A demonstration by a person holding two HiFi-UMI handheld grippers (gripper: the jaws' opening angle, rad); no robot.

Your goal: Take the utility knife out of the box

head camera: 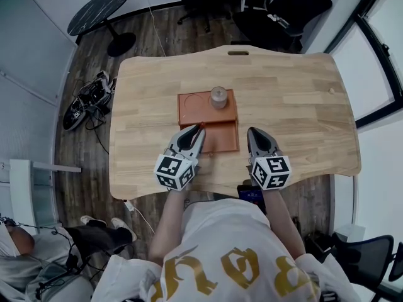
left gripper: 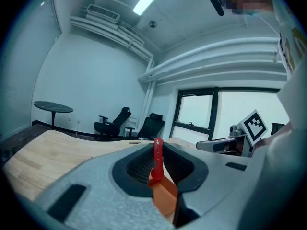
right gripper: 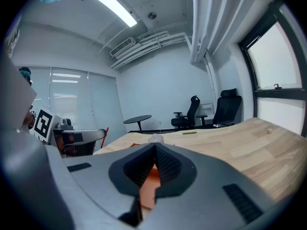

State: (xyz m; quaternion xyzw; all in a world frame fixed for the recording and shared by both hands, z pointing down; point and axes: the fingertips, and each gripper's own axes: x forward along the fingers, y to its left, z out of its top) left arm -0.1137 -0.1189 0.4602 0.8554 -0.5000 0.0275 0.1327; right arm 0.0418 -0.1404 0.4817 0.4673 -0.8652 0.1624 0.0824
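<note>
Left gripper [head camera: 200, 131], lower centre, is clenched on the red utility knife [left gripper: 157, 158], over the lower half of the orange box [head camera: 221, 145] on the worktop [head camera: 296, 99]. Right gripper [head camera: 253, 132] is closed on nothing, just right of the box.

Cool, even light from a ceiling strip [right gripper: 115, 7]; fisheye edges bend and darken.

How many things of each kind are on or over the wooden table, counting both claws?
Orange-brown flat box: 1
Clear round container: 1, standing on the box
Red utility knife: 1, held in the left claw
Grey claws: 2, the left one shut on the knife, the right claw shut on nothing
Total: 5
</note>
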